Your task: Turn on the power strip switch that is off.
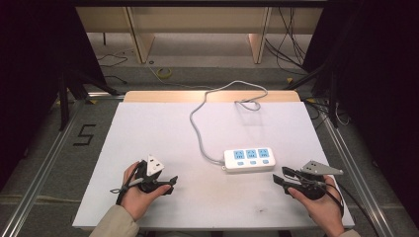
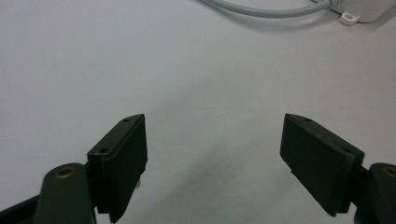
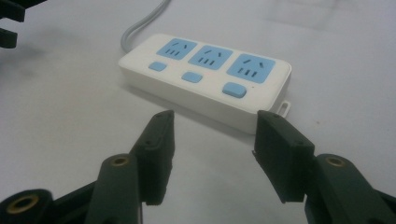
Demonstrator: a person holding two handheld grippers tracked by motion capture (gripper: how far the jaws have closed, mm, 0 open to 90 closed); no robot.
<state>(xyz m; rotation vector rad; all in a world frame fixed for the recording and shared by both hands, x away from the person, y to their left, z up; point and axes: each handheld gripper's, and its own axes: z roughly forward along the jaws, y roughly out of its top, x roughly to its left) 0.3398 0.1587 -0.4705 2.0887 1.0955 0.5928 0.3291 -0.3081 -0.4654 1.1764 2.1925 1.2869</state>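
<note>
A single large dark numeral "5" point(image 1: 85, 134) is marked on the grey floor, at the left of the high view, just beside the left edge of the white surface point(image 1: 163, 128). The white power strip point(image 1: 249, 159) with its blue sockets and buttons carries no lettering or brand that can be read, nor does anything else.
</note>
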